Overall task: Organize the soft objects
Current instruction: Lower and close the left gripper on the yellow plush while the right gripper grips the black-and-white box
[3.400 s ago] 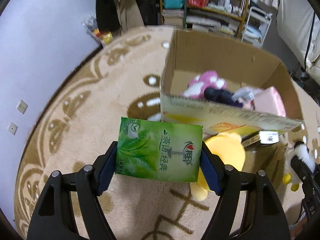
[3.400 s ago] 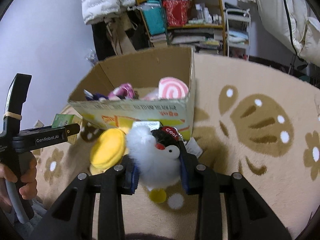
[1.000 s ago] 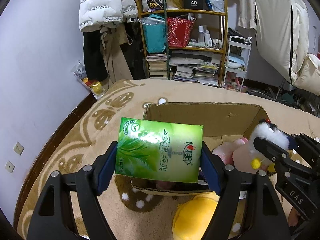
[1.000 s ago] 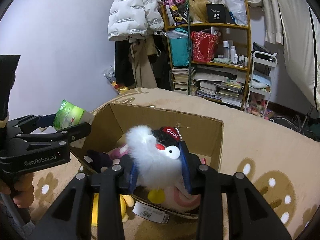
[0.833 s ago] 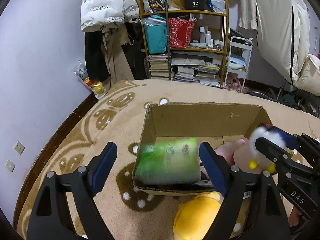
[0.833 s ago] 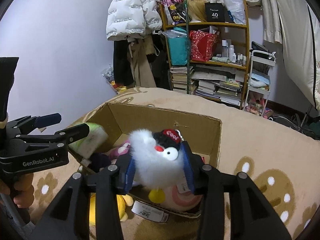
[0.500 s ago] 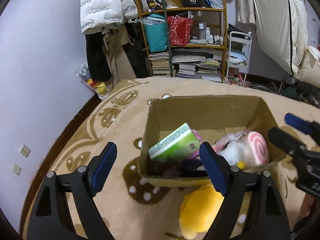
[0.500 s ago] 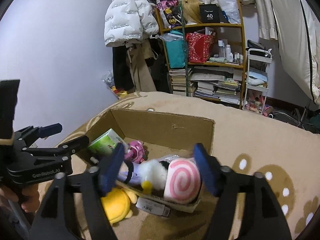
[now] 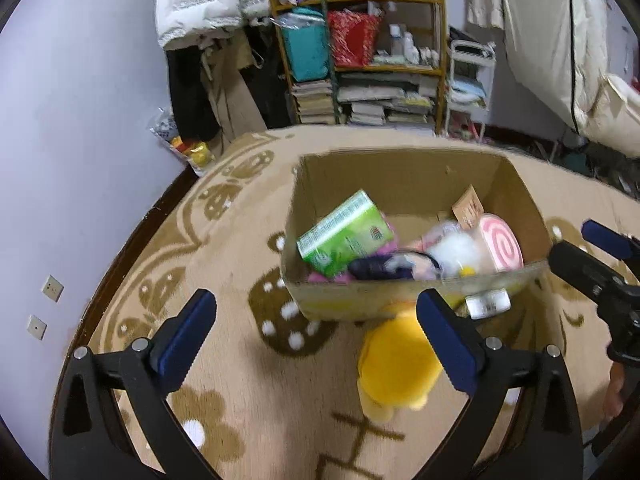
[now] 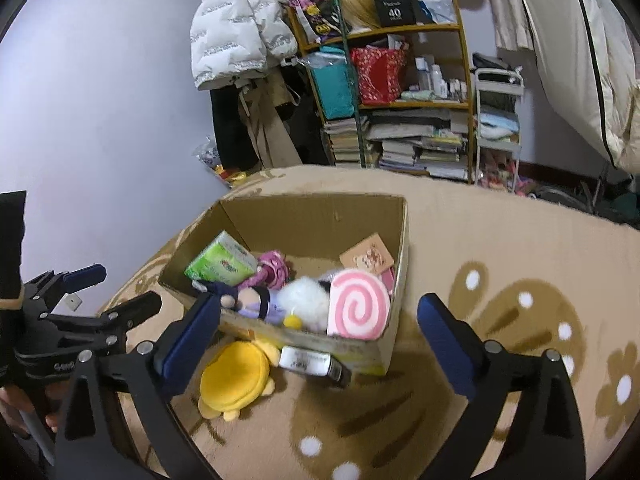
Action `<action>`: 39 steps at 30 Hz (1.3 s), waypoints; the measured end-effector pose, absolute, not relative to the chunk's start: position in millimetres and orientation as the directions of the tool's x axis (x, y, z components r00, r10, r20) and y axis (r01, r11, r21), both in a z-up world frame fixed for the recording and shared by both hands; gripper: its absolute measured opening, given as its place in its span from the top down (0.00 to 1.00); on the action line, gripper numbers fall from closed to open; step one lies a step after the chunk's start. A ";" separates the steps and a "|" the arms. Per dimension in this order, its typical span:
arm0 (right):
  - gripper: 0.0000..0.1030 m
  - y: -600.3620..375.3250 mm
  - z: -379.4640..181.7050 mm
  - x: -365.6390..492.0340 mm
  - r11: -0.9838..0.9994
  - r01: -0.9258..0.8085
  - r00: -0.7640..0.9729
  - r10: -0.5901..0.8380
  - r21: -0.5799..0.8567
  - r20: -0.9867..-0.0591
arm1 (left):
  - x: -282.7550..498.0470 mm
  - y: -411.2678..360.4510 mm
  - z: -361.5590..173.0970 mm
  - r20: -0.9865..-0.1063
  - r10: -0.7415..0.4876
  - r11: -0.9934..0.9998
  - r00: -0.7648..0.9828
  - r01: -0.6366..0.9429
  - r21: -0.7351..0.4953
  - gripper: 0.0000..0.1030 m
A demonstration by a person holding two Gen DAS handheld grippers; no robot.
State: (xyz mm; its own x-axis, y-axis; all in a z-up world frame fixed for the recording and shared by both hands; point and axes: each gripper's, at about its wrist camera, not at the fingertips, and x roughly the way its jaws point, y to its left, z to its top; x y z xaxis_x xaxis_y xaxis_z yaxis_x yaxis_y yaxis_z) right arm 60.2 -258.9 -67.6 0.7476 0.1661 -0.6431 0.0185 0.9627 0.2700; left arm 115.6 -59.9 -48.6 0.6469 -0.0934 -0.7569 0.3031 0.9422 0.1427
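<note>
An open cardboard box (image 9: pixel 400 176) (image 10: pixel 316 216) stands on the rug. Inside lie a green tissue pack (image 9: pixel 344 234) (image 10: pixel 220 260), a white fluffy penguin plush (image 9: pixel 456 250) (image 10: pixel 304 298), a pink swirl roll plush (image 9: pixel 502 242) (image 10: pixel 358 310), a dark-haired doll (image 10: pixel 248 300) and a pink toy (image 10: pixel 274 270). A yellow plush (image 9: pixel 398 366) (image 10: pixel 236 376) lies on the rug against the box front. My left gripper (image 9: pixel 316 340) is open and empty, in front of the box. My right gripper (image 10: pixel 318 338) is open and empty, above the box's near edge.
A small white-labelled box (image 10: pixel 310 360) (image 9: pixel 488 302) lies at the box's front wall. A patterned tan rug (image 10: pixel 500 248) covers the floor. A cluttered bookshelf (image 10: pixel 400 100), a hanging coat (image 10: pixel 236 28) and a wire cart (image 10: pixel 498 120) stand at the back wall.
Both grippers opened and let go: the tissue pack and the penguin plush fell into the box. Both grippers have since pulled back, the left one lower and nearer the yellow plush.
</note>
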 end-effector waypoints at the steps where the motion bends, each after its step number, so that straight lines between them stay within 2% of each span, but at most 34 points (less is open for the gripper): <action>1: 0.00 -257.2 -71.0 59.6 0.963 0.024 0.739 0.164 0.269 -0.654 | 114.8 -61.2 -50.0 -0.764 -0.095 0.939 0.638 0.313 0.145 0.03; 16: 0.00 -258.8 -125.6 71.4 0.923 0.111 0.610 0.231 0.369 -0.758 | 119.9 -80.6 -98.8 -0.883 -0.112 0.897 0.455 0.428 0.107 0.03; 20: 0.00 -261.4 -134.4 75.5 0.916 0.126 0.588 0.240 0.380 -0.772 | 122.7 -86.0 -109.3 -0.898 -0.117 0.890 0.425 0.446 0.094 0.03; 25: 0.00 -260.6 -143.0 80.6 0.917 0.138 0.572 0.234 0.374 -0.786 | 130.1 -93.4 -124.6 -0.920 -0.166 0.886 0.356 0.463 0.019 0.03; 39: 0.00 -264.3 -164.2 95.5 0.900 0.171 0.534 0.257 0.401 -0.806 | 138.8 -110.7 -161.7 -0.947 -0.157 0.876 0.282 0.483 -0.001 0.03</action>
State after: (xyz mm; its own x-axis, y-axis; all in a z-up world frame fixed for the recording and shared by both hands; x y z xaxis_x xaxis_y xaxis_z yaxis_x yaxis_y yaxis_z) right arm 95.5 -264.3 -164.2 0.5336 0.2574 -0.8057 0.1714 0.8999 0.4010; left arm 138.8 -110.7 -161.7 0.2817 -0.1568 -0.9466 0.4831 0.8756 -0.0013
